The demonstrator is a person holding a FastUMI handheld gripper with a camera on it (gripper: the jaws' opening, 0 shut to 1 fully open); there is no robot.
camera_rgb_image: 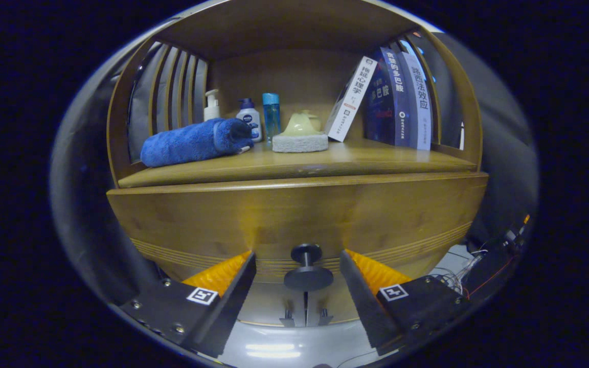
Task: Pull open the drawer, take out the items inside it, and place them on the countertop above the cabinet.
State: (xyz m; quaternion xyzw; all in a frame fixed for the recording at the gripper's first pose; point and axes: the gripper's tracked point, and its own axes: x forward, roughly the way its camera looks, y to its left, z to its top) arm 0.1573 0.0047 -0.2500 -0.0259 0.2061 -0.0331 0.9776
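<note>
Drawer [294, 214] stood closed as we saw it, its knob [306, 255] just ahead between the fingers of our claw [297, 278], which was released and touched nothing; the surface [294, 163] lay above.

- Gripper [298, 271] fingers stand spread either side of the round dark metal drawer knob [307, 268], touching neither side.
- Above the wooden drawer front [294, 214], the wooden countertop [376, 158] carries a rolled blue towel [195, 142] left, bottles [249, 118] behind it, sponge [300, 141] centre, leaning books [391, 97] right.
</note>
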